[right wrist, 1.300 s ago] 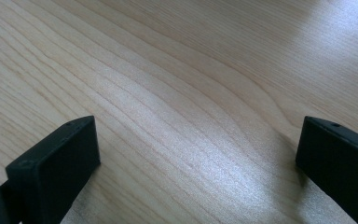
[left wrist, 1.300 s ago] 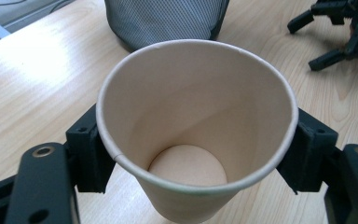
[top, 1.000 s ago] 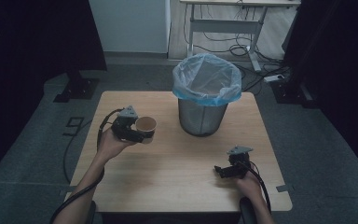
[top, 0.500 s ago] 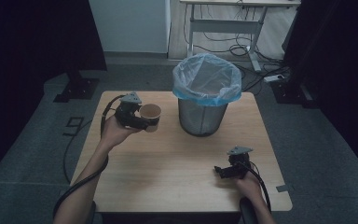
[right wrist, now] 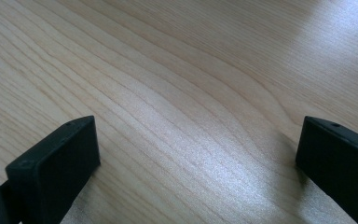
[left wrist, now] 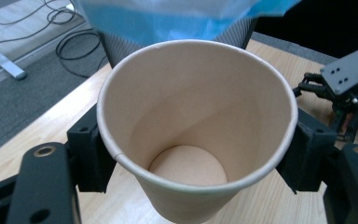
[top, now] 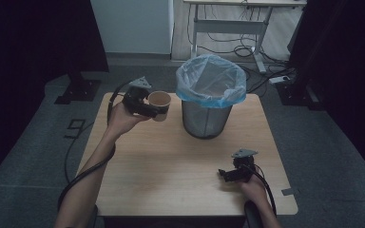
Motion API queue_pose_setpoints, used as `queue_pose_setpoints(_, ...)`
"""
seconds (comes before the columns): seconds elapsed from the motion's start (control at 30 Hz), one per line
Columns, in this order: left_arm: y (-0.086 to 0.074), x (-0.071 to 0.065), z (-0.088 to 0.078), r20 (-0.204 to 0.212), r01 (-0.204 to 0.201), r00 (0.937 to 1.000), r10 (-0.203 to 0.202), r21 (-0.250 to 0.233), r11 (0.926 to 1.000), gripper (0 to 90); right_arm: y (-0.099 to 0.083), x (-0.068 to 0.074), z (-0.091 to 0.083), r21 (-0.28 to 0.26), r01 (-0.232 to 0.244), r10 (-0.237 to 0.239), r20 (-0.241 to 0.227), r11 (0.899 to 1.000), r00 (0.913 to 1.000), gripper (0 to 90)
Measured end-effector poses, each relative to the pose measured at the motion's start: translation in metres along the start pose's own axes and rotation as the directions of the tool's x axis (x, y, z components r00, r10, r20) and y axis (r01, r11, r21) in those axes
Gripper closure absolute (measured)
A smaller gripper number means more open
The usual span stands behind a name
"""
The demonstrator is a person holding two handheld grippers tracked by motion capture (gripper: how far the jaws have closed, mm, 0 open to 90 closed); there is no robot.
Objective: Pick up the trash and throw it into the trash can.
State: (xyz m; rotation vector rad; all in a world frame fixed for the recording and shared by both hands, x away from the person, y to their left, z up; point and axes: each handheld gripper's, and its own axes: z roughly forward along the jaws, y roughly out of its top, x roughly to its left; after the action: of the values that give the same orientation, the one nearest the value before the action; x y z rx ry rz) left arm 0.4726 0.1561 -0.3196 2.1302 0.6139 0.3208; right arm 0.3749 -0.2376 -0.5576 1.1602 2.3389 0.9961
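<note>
We see one tan paper cup, empty and upright, pinched by its sides in our left gripper above the wooden tabletop. Just beside it stands one dark mesh bin with a blue plastic liner. Our right gripper rests spread on bare wood, well apart.

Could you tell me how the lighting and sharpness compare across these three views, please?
The high view is dim, with black surroundings; the paper cup and bin look soft but readable. The left gripper view is evenly lit and sharp on the cup's rim, with the blue bag at the top blurred. The right gripper view shows a pale sheen on the table, its grain crisp near the right gripper.
</note>
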Motion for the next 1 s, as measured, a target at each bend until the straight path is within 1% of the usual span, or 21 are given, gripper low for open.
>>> queue_pose_setpoints(0.37, 0.039, 0.003, -0.004, 0.012, 0.003, 0.9999, -0.003, -0.026, 0.9997, 25.0, 0.000, 0.000, 0.000, 0.001, 0.000, 0.000, -0.001, 1.000, 1.0000, 0.0)
queue_pose_setpoints(0.63, 0.069, 0.003, -0.006, 0.000, -0.010, 1.0000, 0.010, -0.038, 0.9992, 25.0, 0.000, 0.000, 0.000, 0.001, 0.001, -0.001, -0.001, 1.000, 1.0000, 0.0)
queue_pose_setpoints(0.8, 0.086, 0.002, -0.002, 0.001, -0.014, 0.9999, 0.014, -0.045, 0.9989, 25.0, 0.000, 0.000, 0.000, 0.001, 0.001, -0.001, -0.001, 1.000, 1.0000, 0.0)
queue_pose_setpoints(1.0, 0.105, 0.001, 0.008, -0.006, -0.017, 0.9998, 0.017, -0.043, 0.9989, 25.0, 0.000, 0.000, 0.000, 0.001, 0.001, -0.001, -0.001, 1.000, 1.0000, 0.0)
